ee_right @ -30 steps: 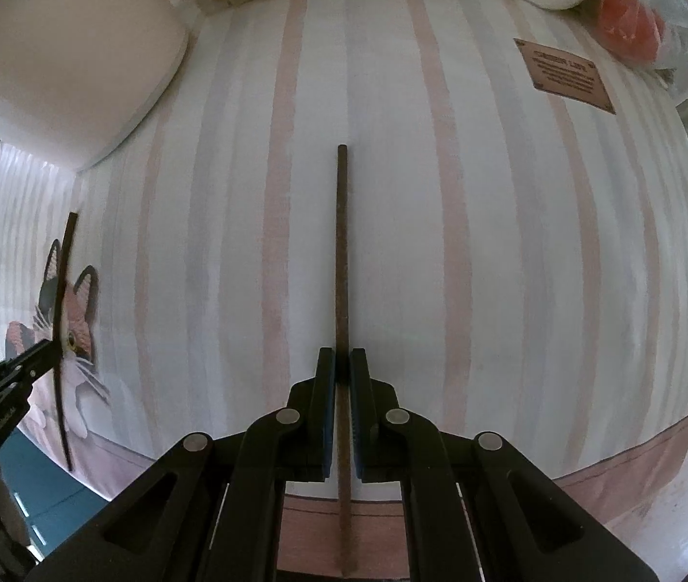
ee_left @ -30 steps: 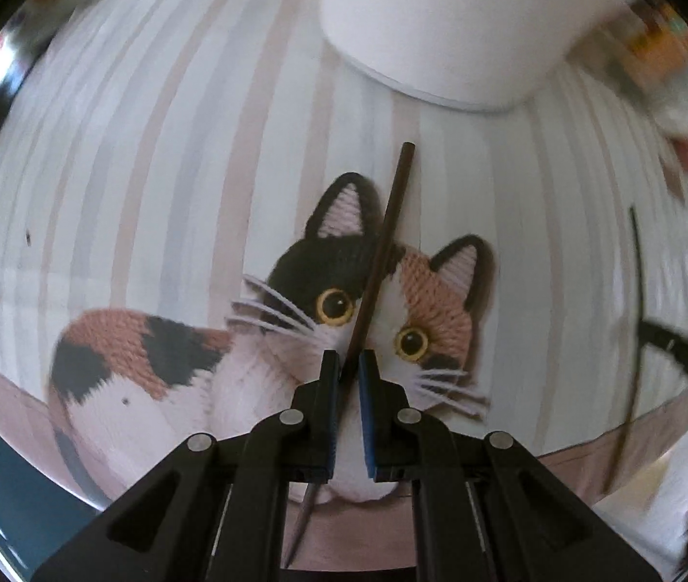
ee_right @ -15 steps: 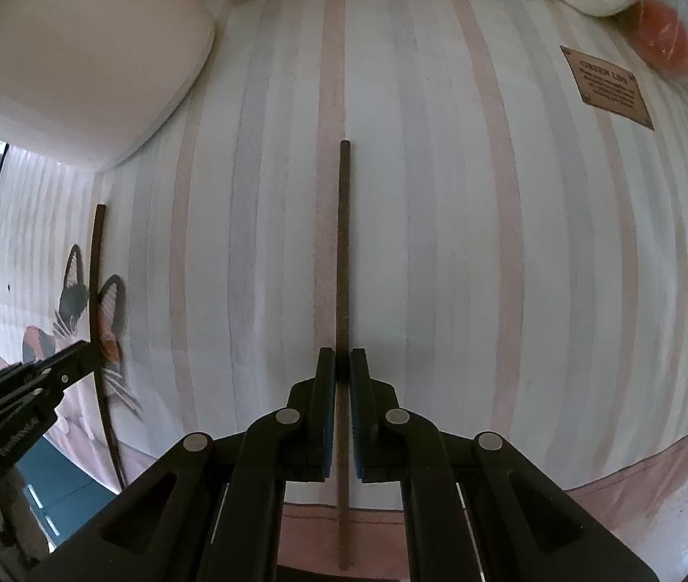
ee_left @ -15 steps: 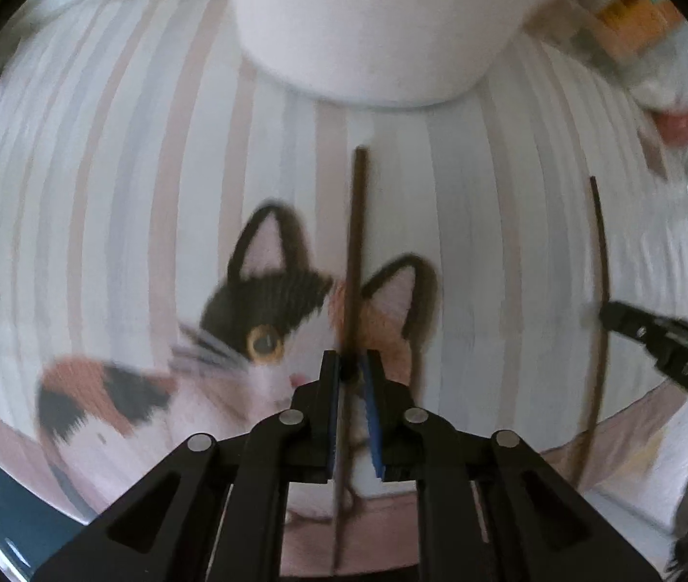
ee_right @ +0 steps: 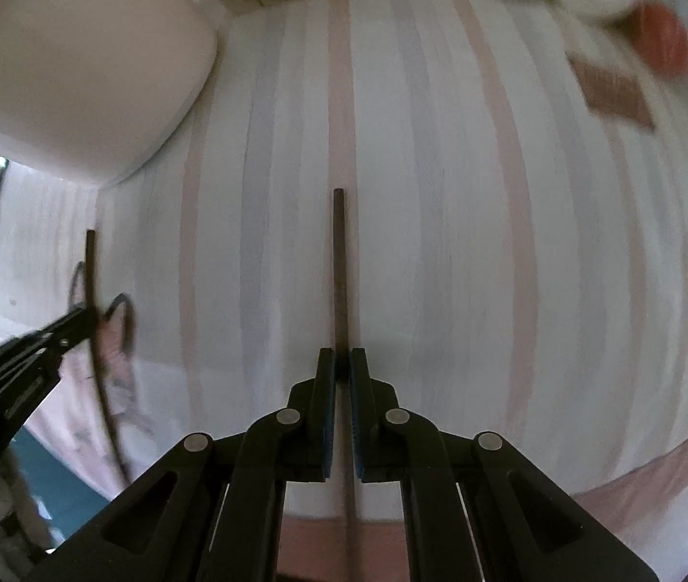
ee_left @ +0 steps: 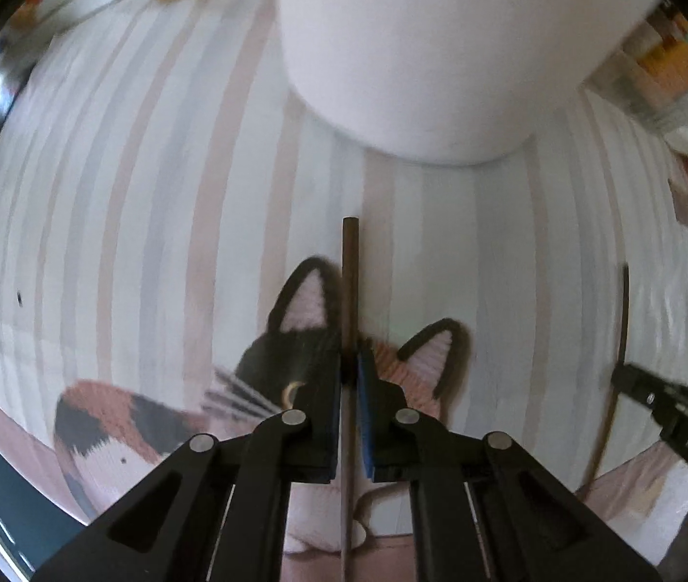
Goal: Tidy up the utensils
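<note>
The left tongs (ee_left: 349,373) are pinching one dark chopstick (ee_left: 348,291), now swung parallel to the cloth's stripes over the bench. The right tongs (ee_right: 342,363) are gripping its mate (ee_right: 340,266), closer to the white container (ee_left: 416,58), likely the pair's destination.

A home dining spot is suggested: a tabletop is covered by a striped cloth (ee_left: 150,194) embroidered with a calico cat (ee_left: 305,363), and clutter is blurred at twelve o'clock.
</note>
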A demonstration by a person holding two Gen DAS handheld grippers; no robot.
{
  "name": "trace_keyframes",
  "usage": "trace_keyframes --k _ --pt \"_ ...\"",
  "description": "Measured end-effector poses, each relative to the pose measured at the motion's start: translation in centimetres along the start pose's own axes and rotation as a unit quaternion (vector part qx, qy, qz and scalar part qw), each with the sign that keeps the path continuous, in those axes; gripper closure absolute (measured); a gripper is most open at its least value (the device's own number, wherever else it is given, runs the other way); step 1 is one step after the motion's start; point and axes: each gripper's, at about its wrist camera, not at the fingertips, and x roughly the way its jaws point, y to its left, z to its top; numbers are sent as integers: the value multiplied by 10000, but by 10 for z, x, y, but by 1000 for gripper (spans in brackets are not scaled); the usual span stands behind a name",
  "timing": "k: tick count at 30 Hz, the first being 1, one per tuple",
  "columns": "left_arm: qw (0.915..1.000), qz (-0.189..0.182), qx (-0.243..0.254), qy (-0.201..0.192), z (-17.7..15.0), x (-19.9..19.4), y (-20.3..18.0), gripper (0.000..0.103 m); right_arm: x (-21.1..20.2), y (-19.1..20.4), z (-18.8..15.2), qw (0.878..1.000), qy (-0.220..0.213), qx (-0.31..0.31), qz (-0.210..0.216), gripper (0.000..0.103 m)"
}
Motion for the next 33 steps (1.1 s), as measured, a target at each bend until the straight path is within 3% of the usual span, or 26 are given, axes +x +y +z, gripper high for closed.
trace_keyframes --k 5,7,14,16,20,21,22,27,33 --pt "9998 -133 72 94 -2 -8 29 97 4 4 -3 9999 87 -50 46 97" --pt "9993 -196 235 199 -8 0 33 91 6 8 -1 9998 162 -93 0 97" --pt "9963 34 812 274 -40 -1 10 72 13 29 -25 9973 437 -475 -356 90" --pt "9959 171 869 205 -43 1 5 72 15 36 -32 9968 414 -516 -453 90" --pt "9953 302 924 -6 -49 2 -15 77 20 54 -44 9944 296 -690 -740 91" --pt "9951 303 937 -93 -52 -3 -24 82 22 60 -45 9936 221 -770 -794 92" --pt "9946 319 972 -156 -52 -3 -26 99 23 63 -46 9930 150 -820 -836 96" --pt "9937 384 1023 -265 -55 -3 -43 99 22 61 -52 9968 -60 -599 -516 97" --pt "9945 233 873 -528 -63 -40 -36 99 7 47 -69 9981 -511 -333 -61 97"
